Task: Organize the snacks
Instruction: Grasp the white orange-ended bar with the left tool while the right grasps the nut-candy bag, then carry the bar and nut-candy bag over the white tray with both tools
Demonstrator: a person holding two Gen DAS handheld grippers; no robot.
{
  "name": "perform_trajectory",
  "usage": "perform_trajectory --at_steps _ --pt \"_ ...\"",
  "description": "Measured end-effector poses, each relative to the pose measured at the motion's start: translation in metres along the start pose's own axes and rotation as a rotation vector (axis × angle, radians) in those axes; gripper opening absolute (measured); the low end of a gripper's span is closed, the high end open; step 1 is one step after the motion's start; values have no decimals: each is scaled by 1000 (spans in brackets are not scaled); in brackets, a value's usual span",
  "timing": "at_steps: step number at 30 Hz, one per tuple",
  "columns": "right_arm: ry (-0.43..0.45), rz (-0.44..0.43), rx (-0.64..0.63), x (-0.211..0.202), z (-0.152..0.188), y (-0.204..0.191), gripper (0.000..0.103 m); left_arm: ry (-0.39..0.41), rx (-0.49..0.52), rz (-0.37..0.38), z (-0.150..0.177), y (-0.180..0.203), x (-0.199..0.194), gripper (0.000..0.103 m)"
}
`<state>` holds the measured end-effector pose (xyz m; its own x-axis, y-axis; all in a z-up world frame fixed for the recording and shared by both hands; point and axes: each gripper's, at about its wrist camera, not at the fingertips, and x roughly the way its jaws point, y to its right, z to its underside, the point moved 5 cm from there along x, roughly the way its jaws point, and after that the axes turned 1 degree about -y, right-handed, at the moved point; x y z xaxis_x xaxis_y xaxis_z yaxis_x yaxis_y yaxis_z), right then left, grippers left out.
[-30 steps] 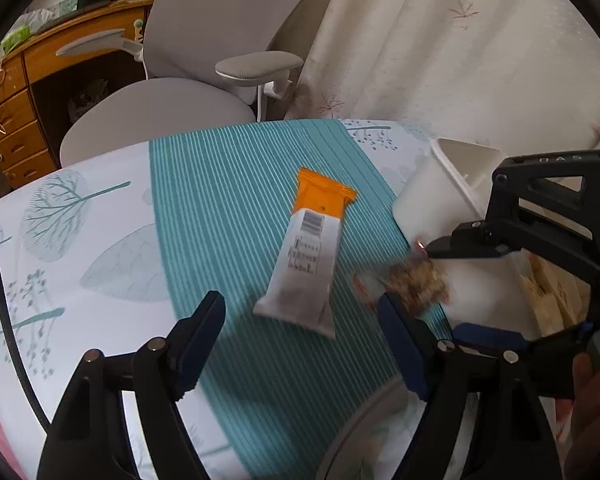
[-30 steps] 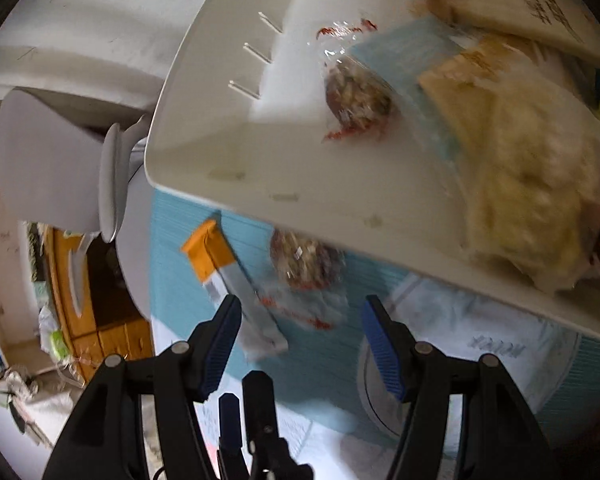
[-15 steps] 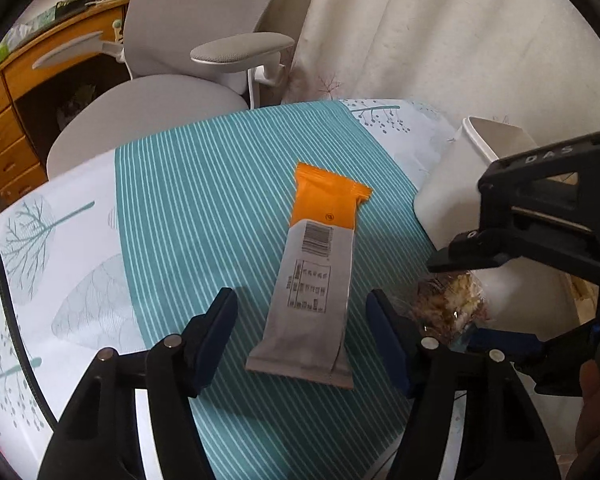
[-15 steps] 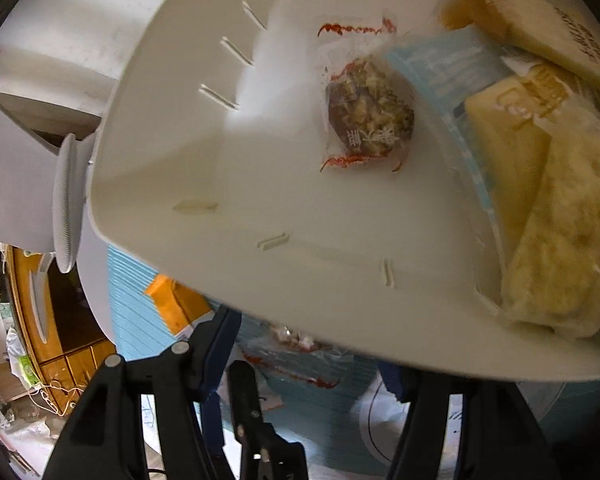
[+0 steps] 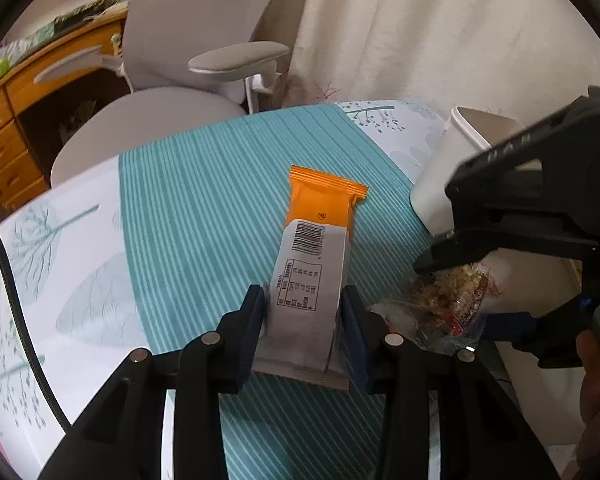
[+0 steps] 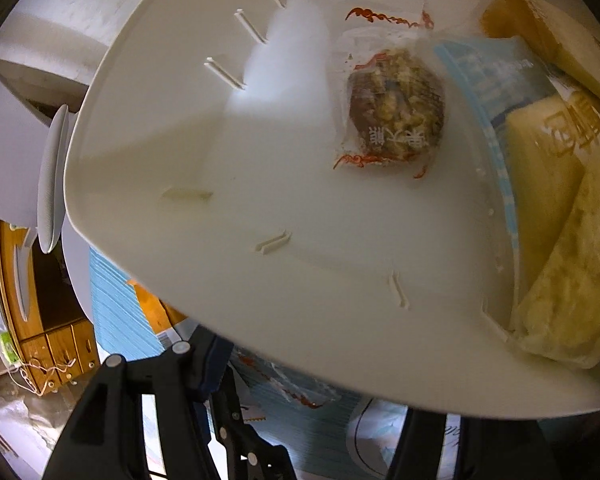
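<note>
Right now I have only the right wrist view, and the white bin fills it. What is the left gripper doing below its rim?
Observer: The left gripper has just been closing and now pinches the grey end of the orange snack bar, which lies flat on the teal striped cloth.
Operator: Is my right gripper holding anything?
Observer: A clear packet of nut clusters sits between its jaws, which have just been closing. Whether they press on it, I cannot tell.
</note>
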<state>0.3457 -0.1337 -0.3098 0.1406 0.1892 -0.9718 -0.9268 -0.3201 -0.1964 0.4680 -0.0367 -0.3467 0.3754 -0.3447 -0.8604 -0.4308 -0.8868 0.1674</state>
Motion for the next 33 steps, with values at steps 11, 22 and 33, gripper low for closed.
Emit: perform_trajectory --at_steps 11,22,33 --pt "-42 33 -46 -7 33 26 44 -34 -92 25 42 -12 -34 30" --pt "-61 59 -179 -29 90 66 44 -49 -189 46 112 -15 -84 30" --pt "-78 44 -387 -42 146 119 44 8 -241 132 167 0 -152 30"
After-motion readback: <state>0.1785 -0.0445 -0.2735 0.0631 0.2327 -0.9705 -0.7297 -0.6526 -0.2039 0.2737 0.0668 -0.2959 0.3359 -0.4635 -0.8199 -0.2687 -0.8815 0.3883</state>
